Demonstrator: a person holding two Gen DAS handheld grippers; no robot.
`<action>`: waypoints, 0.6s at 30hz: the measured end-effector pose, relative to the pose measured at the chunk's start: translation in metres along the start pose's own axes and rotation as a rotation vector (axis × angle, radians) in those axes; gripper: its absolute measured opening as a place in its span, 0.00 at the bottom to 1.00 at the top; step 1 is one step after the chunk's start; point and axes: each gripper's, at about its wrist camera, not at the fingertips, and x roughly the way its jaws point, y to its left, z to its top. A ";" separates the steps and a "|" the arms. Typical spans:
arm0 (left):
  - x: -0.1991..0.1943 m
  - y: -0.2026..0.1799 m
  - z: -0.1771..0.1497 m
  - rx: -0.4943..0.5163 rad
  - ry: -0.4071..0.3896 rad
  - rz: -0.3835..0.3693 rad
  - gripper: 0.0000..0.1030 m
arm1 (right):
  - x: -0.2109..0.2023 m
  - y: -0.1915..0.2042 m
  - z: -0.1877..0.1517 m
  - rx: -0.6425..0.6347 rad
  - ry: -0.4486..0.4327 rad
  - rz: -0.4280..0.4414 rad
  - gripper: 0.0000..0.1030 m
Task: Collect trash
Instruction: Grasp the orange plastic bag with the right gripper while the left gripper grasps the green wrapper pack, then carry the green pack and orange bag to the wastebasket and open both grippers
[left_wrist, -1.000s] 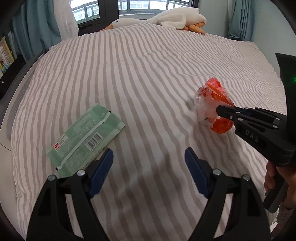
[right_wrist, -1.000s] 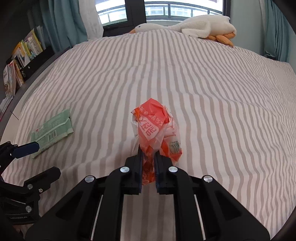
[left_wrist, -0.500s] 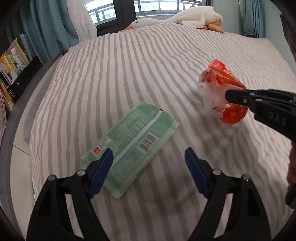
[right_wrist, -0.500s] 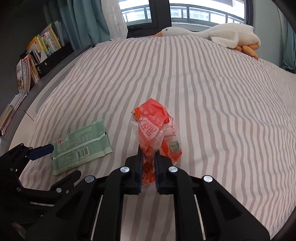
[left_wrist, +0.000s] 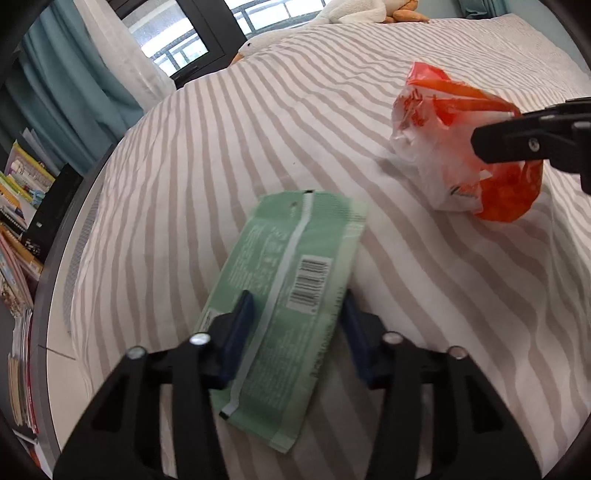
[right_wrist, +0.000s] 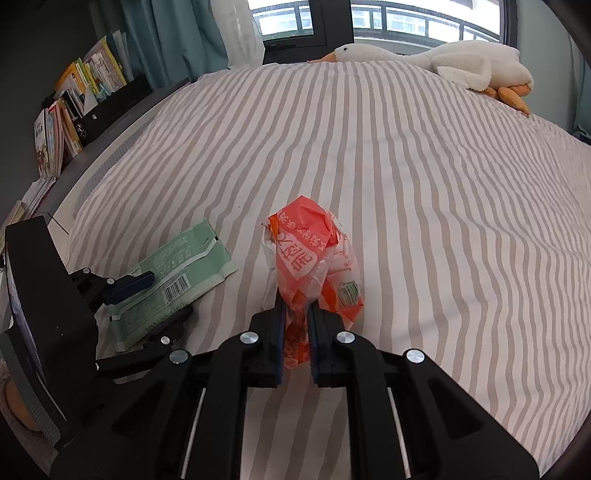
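Observation:
A flat green wrapper (left_wrist: 295, 236) lies on the striped bed (left_wrist: 258, 110). My left gripper (left_wrist: 295, 321) straddles its near half and its jaws are closing. The left blue pad sits over the wrapper and the right pad stands at its edge; no squeeze shows. The right wrist view shows the same green wrapper (right_wrist: 184, 266) with the left gripper (right_wrist: 155, 299) across it. My right gripper (right_wrist: 295, 317) is shut on a crumpled orange-and-white plastic bag (right_wrist: 310, 251), held just above the sheet. The left wrist view has the bag (left_wrist: 454, 147) at the right, with the right gripper (left_wrist: 517, 142) pinching it.
A white plush goose (right_wrist: 443, 62) lies at the far end of the bed (right_wrist: 406, 184) under the window. Books (right_wrist: 74, 103) stand on a shelf along the left side. Teal curtains (left_wrist: 74, 92) hang beside the window.
My left gripper has come down and forward over the green wrapper, rolled, and its jaws have narrowed around it. The right gripper, still holding the orange bag, has shifted left toward the wrapper.

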 end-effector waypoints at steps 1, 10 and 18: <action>0.000 0.000 0.002 0.009 -0.009 -0.005 0.30 | 0.000 0.001 0.000 0.001 0.001 0.001 0.09; -0.027 0.026 0.012 -0.113 -0.069 -0.111 0.04 | -0.008 0.005 0.002 0.002 -0.006 0.004 0.09; -0.073 0.042 0.018 -0.206 -0.106 -0.201 0.04 | -0.036 0.019 0.008 -0.006 -0.026 0.012 0.09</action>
